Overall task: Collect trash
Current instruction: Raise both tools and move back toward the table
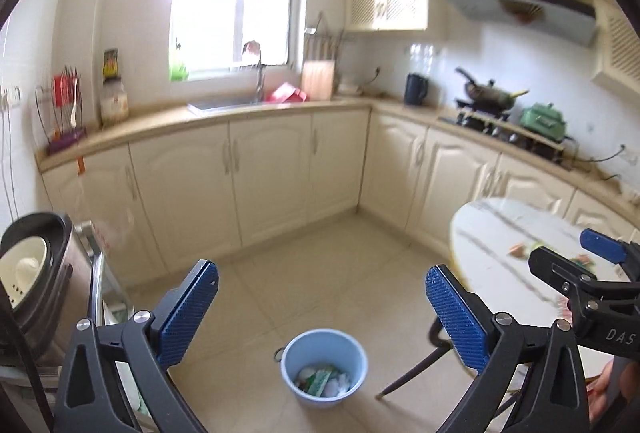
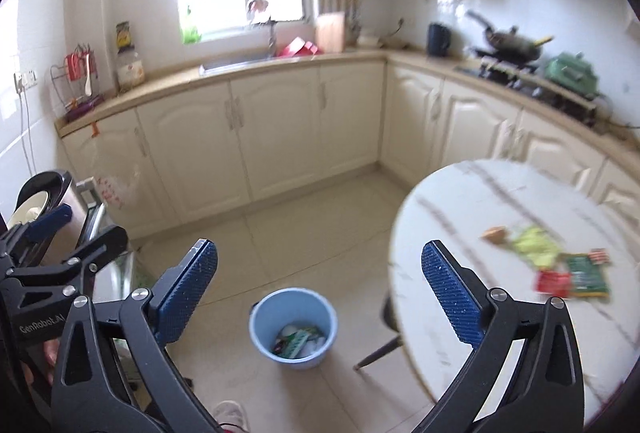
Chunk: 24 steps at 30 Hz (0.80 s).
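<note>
A round, marble-veined table [image 2: 500, 201] stands right of the smooth blue plastic bucket [image 2: 293, 327] on the tiled floor. Crinkly wrappers [image 2: 560, 261] (green, red, yellow) litter the table; more trash [image 2: 298, 343] lies in the bucket. Above the bucket, left tongs [image 1: 322, 307] and right tongs [image 2: 320, 293] gape wide, holding nothing.

Bucket [image 2: 293, 329]: smooth pale-blue plastic, matt. Fingers [image 2: 452, 297]: blue pads, rough studded texture; black matt frames. Round counter [image 2: 460, 233]: glossy marble-look top. Floor [image 2: 312, 233]: smooth beige tile. Wrappers [image 2: 576, 273]: glossy plastic film.
</note>
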Available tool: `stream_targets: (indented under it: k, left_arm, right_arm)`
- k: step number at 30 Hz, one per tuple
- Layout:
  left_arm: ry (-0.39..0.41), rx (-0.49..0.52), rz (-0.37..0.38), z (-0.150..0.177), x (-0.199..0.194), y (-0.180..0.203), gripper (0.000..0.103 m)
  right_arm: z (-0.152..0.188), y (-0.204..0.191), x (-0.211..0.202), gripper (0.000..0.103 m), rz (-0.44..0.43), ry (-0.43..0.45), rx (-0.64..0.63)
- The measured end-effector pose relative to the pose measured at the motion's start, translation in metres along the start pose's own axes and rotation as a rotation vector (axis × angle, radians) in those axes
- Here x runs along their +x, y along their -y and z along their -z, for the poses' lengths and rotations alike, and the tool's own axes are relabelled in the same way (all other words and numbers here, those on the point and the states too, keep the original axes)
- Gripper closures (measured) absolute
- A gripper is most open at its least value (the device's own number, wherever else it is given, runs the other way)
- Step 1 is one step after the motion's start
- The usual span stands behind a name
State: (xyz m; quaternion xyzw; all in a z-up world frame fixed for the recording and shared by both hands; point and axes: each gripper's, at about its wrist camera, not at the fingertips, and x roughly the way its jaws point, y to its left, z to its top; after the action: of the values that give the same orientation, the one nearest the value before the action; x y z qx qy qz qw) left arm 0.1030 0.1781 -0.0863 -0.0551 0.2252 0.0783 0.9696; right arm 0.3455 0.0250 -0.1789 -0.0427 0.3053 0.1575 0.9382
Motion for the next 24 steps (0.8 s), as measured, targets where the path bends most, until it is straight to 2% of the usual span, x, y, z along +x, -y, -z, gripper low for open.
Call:
stream_targets:
  k: [2,5,10,13,16,20,24]
  left_arm:
    - [0.039,0.017,0.031,0.019,-0.037,0.005,0.001]
    - [0.099,0.058,0.062,0.031,-0.078,0.022,0.001]
    - [0.2,0.099,0.104,0.066,-0.14,0.041,0.001]
    - [0.25,0.104,0.122,0.092,-0.189,0.033,0.001]
    - [0.305,0.108,0.155,0.114,-0.227,0.032,0.001]
    - [0.368,0.118,0.181,0.142,-0.259,0.022,0.001]
    - [0.402,0.117,0.187,0.167,-0.28,0.012,0.001]
  right_arm:
    - [-0.001,0.015,-0.039,0.0,0.006,0.032,0.02]
    - [-0.004,0.032,-0.086,0.0,0.009,0.075,0.049]
    - [-0.007,0.05,-0.165,0.0,0.093,0.178,0.078]
    - [-0.005,0.066,-0.211,0.0,0.136,0.235,0.087]
    - [0.0,0.075,-0.249,0.0,0.151,0.275,0.1]
    - [0.006,0.085,-0.289,0.0,0.182,0.332,0.108]
    - [0.01,0.086,-0.311,0.0,0.218,0.38,0.113]
